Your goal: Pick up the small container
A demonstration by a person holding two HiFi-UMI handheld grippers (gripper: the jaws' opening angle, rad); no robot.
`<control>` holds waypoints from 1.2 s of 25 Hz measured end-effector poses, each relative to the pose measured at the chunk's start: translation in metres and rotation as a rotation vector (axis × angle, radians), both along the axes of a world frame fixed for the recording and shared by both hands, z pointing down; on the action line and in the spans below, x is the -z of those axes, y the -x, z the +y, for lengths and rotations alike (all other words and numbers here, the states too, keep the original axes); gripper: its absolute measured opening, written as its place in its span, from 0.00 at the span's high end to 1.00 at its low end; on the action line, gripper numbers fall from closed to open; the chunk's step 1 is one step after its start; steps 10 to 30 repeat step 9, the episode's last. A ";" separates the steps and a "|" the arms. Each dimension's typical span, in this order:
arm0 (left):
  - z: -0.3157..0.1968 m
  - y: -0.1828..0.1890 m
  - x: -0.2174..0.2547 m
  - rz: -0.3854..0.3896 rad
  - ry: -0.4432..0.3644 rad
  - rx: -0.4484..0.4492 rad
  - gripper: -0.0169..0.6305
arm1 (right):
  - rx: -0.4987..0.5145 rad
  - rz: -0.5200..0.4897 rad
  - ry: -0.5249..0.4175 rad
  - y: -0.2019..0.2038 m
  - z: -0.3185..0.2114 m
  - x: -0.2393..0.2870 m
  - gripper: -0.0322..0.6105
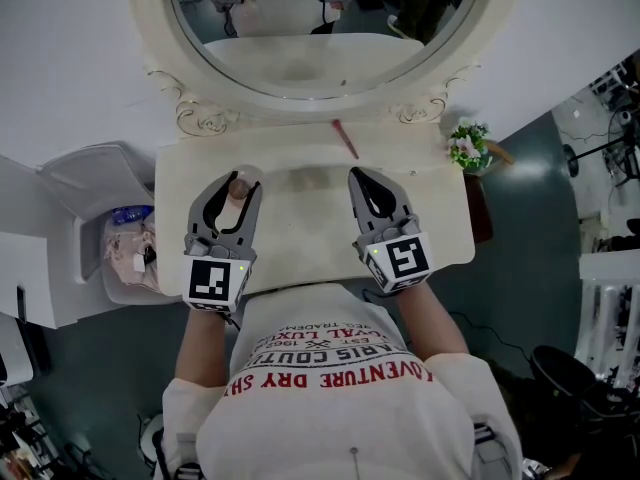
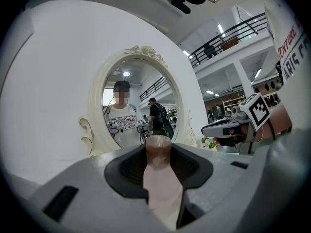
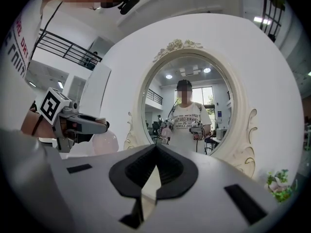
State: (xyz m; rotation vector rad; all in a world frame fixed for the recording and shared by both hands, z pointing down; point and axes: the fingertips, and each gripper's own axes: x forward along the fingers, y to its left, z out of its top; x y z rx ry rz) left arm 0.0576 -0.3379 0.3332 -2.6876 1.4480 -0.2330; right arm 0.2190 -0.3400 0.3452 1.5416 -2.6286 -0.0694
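The small container (image 1: 238, 190) is pale pink with a brown cap (image 2: 158, 147). It sits between the jaws of my left gripper (image 1: 240, 180), which is shut on it over the left part of the cream vanity table (image 1: 300, 218). In the left gripper view the container's pink body (image 2: 160, 188) runs back between the dark pads, cap end forward. My right gripper (image 1: 357, 175) hovers over the table's right half. Its jaws meet at the tips with nothing between them, as the right gripper view (image 3: 155, 145) also shows.
An oval mirror (image 1: 330, 28) in a carved cream frame stands at the back of the table. A thin red stick (image 1: 345, 140) lies near its base. A small flower pot (image 1: 468, 146) stands at the right corner. An open bin (image 1: 120, 253) with rubbish sits to the table's left.
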 end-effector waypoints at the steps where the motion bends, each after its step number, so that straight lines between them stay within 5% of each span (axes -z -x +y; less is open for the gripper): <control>1: -0.001 -0.001 0.000 0.001 0.003 0.000 0.74 | 0.000 0.002 0.002 0.000 0.000 0.000 0.95; 30: -0.003 -0.008 0.002 0.004 -0.001 -0.006 0.74 | 0.007 0.010 -0.006 -0.003 -0.003 0.001 0.95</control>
